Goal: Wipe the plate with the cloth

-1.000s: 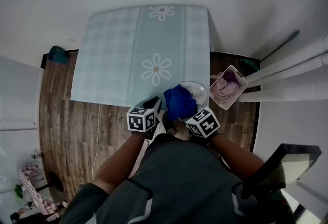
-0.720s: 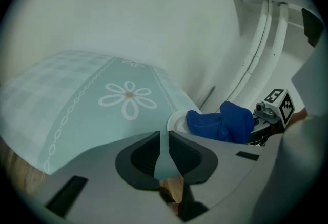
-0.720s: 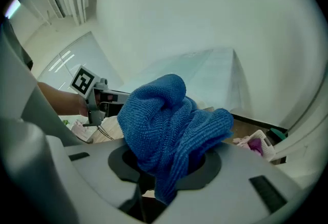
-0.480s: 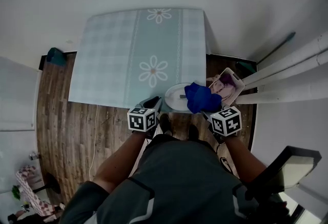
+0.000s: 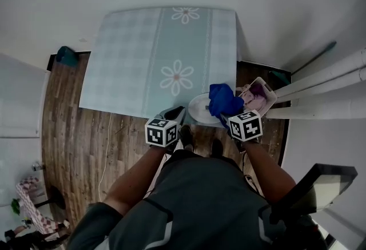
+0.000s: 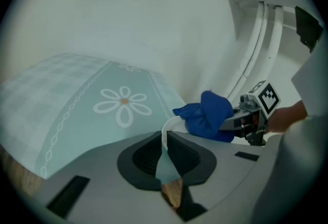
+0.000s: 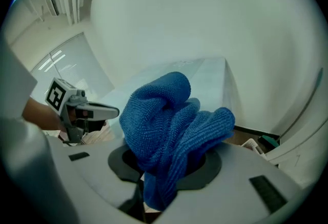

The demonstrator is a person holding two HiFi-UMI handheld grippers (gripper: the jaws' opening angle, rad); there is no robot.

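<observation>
The white plate (image 5: 197,110) lies at the near right corner of the table, its rim sticking out over the edge. My left gripper (image 5: 174,112) has that rim between its jaws. In the left gripper view the thin plate rim (image 6: 165,133) stands edge-on in the narrow gap of the closing left gripper (image 6: 165,148), touched by both pads. My right gripper (image 5: 227,115) is shut on a bunched blue cloth (image 5: 223,100), which hangs over the plate's right side. The right gripper view is filled by the blue cloth (image 7: 164,115), bulging out of the right gripper (image 7: 163,166).
The table wears a pale blue checked tablecloth (image 5: 148,54) with daisies. A basket (image 5: 264,90) of pink and purple things sits on the wooden floor (image 5: 74,129) just right of the table. White pipes (image 5: 326,86) run along the right wall.
The right gripper has carried the blue cloth from over the plate's left part to its right side, baring most of the plate. The left gripper has stayed at the plate's rim.
</observation>
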